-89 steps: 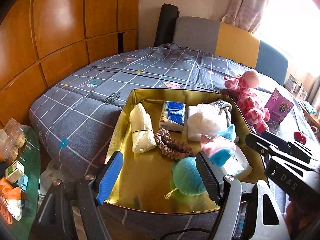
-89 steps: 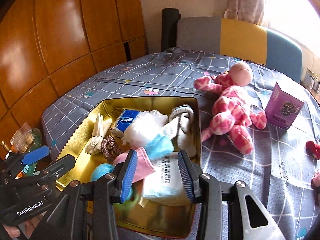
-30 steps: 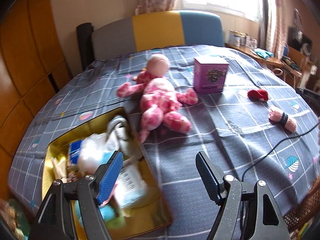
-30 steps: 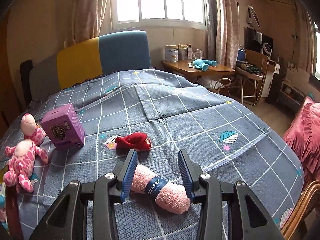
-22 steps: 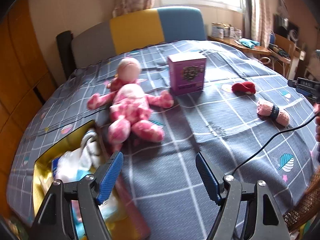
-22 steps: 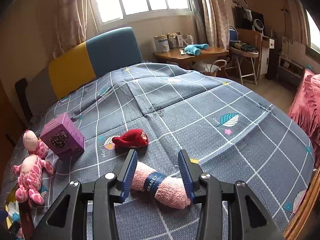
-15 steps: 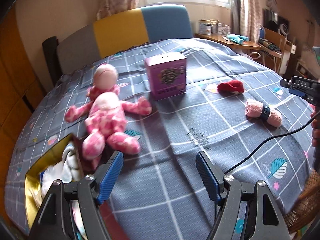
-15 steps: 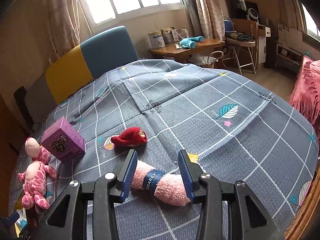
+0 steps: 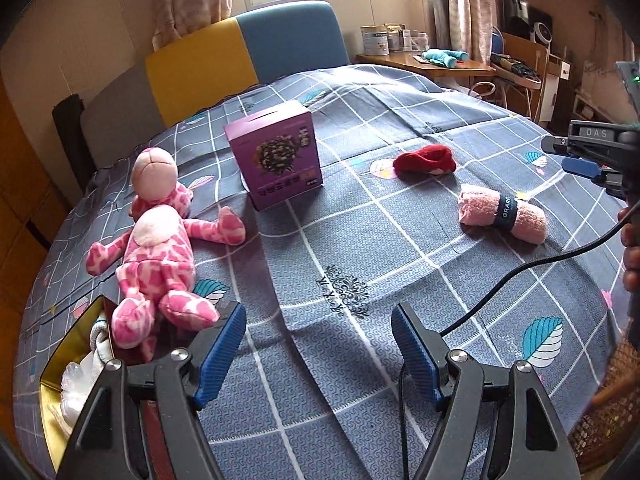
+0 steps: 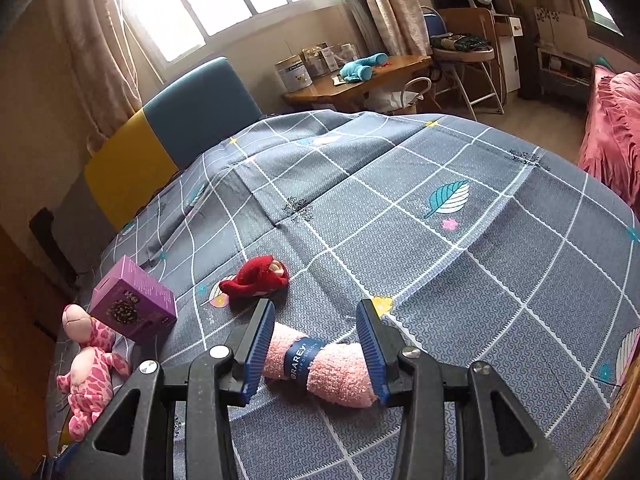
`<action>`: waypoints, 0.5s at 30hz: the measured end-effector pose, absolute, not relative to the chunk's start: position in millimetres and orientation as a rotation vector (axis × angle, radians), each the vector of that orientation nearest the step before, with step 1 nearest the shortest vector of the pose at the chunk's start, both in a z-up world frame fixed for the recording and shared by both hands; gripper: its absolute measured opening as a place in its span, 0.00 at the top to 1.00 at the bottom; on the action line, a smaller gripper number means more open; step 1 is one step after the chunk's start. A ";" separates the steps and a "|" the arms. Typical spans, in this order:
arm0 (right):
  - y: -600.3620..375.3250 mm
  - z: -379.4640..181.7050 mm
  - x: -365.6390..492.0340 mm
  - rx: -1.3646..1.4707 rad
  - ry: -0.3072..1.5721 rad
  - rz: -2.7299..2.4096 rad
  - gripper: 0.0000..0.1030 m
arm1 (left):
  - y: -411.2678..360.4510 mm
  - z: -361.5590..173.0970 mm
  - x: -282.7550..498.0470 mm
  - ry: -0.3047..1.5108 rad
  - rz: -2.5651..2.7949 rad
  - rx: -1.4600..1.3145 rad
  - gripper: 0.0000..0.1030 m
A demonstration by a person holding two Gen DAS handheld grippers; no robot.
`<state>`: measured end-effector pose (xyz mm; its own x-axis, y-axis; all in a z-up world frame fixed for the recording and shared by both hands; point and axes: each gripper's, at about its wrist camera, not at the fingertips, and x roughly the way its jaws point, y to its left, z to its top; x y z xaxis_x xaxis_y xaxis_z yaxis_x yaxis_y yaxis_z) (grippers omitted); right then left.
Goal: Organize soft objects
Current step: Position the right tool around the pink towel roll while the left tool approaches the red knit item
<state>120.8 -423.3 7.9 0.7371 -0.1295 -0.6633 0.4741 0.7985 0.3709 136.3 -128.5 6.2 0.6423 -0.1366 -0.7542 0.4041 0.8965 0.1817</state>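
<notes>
A grey checked bedspread [image 10: 440,240] fills the view. At six o'clock in the right wrist view, the right gripper [image 10: 316,350] hangs with fingers spread apart either side of a rolled pink towel [image 10: 320,364], not yet pinching. The roll looks light, squashy and non-slippery; its banded middle seems the firmest hold. The left gripper [image 9: 316,352] is also spread wide, holding nothing.

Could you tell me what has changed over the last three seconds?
Both hand-held grippers swung away from the gold tin; the right hand-held gripper now straddles the rolled pink towel, open. The left hand-held gripper stays open and empty. Nothing on the bed moved.
</notes>
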 end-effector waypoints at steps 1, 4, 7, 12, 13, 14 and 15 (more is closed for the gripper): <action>-423.6 7.9 120.8 0.559 0.664 -0.350 0.59 | -130.6 5.8 136.4 0.820 -0.318 0.354 0.26; -424.2 8.3 120.6 0.561 0.661 -0.347 0.59 | -135.0 6.1 136.5 0.818 -0.326 0.360 0.26; -423.6 7.7 121.2 0.562 0.663 -0.339 0.59 | -139.6 7.2 136.9 0.817 -0.333 0.360 0.26; -423.7 6.9 121.4 0.567 0.665 -0.336 0.59 | -145.5 6.6 139.6 0.824 -0.347 0.357 0.26; -424.0 6.7 121.1 0.569 0.665 -0.336 0.59 | -146.8 6.3 140.5 0.827 -0.351 0.355 0.26; -424.1 6.6 121.2 0.570 0.665 -0.337 0.59 | -147.9 5.6 141.6 0.830 -0.354 0.354 0.26; -424.3 6.6 121.0 0.572 0.664 -0.337 0.59 | -149.2 4.9 142.9 0.834 -0.358 0.352 0.26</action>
<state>121.0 -424.3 6.6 0.7427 -0.1137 -0.6599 0.4660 0.7955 0.3874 142.8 -149.2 4.9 0.6195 -0.1683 -0.7667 0.4395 0.8836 0.1612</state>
